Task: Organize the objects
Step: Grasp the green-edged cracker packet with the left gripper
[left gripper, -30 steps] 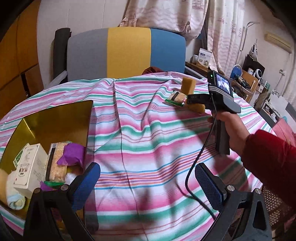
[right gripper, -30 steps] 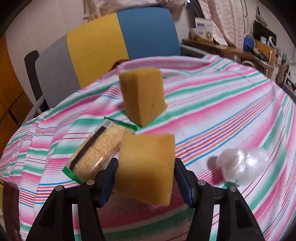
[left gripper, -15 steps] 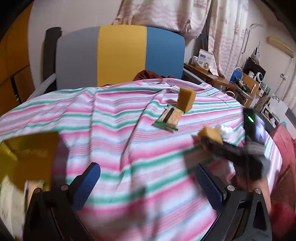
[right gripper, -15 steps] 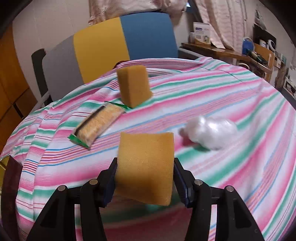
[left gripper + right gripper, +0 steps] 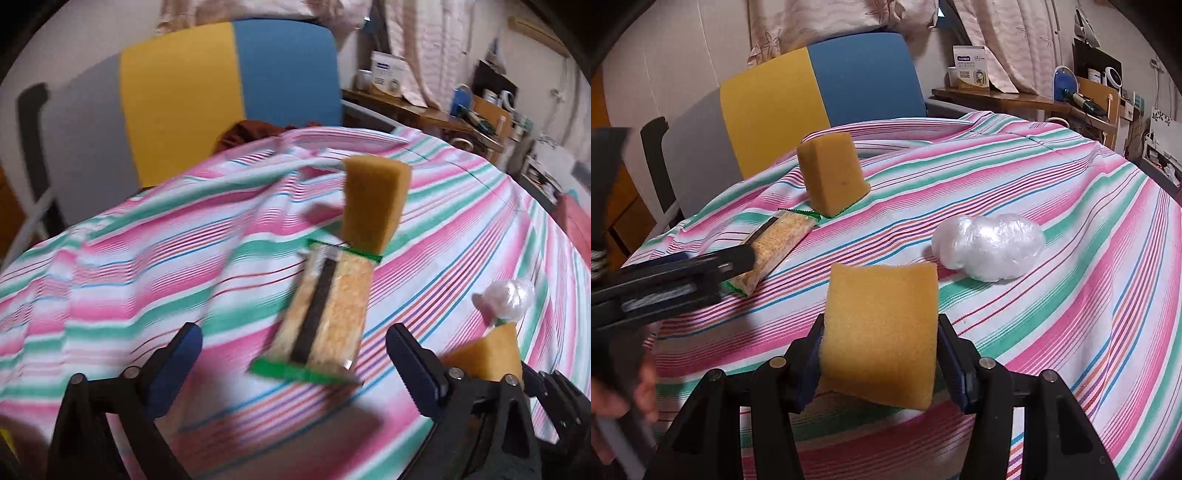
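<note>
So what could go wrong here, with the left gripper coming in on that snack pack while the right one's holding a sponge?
1. The left gripper is closing around the snack pack; its far end lies against the upright sponge, which may topple.
2. The right gripper, shut on the held sponge, sits close beside the left one; they could collide.
3. The wrinkled tablecloth could snag a finger.
</note>
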`<state>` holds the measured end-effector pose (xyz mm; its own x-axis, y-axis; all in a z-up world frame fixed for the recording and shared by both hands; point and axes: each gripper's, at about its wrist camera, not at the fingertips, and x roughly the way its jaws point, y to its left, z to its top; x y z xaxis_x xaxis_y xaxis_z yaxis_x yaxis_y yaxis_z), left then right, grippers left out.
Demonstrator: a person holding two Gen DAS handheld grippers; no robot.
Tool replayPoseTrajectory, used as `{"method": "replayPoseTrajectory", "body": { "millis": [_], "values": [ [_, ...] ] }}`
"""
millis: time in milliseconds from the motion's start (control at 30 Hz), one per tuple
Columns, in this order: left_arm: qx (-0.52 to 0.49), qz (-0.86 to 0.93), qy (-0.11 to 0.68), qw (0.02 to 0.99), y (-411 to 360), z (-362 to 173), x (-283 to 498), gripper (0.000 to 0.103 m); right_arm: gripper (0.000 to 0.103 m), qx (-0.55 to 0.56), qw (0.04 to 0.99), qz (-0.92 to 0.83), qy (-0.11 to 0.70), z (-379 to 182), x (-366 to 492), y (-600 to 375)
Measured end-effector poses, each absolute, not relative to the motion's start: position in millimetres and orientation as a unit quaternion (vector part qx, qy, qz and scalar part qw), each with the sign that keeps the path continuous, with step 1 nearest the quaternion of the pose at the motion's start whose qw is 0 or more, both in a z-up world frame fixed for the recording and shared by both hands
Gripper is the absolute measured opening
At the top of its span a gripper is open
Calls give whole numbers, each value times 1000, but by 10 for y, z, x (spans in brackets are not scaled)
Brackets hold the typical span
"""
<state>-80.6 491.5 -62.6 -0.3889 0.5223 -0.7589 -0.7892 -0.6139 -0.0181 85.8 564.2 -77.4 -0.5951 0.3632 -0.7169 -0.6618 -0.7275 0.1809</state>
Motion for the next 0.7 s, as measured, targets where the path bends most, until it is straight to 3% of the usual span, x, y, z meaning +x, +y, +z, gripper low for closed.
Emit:
{"method": "replayPoseTrajectory", "body": {
  "millis": [100, 167, 233, 300, 700],
  "values": [
    [-398, 802, 188, 403, 5042, -787, -863, 75, 57, -336, 295, 866, 222, -776, 868, 5643],
    [-391, 804, 190, 405, 5056, -800, -840, 73, 57, -335, 295, 867, 222, -781, 877, 5646],
    [-385, 800, 189, 420, 5048, -796, -810, 57, 57, -334, 295, 867, 221, -785, 872, 5643],
    [-377, 803, 188, 422, 5016, -790, -781, 49, 57, -335, 297, 867, 219, -783, 871, 5636],
    [-353, 850, 157, 359, 4470, -752, -614, 48, 57, -340, 306, 867, 200, -770, 838, 5580]
  ]
}}
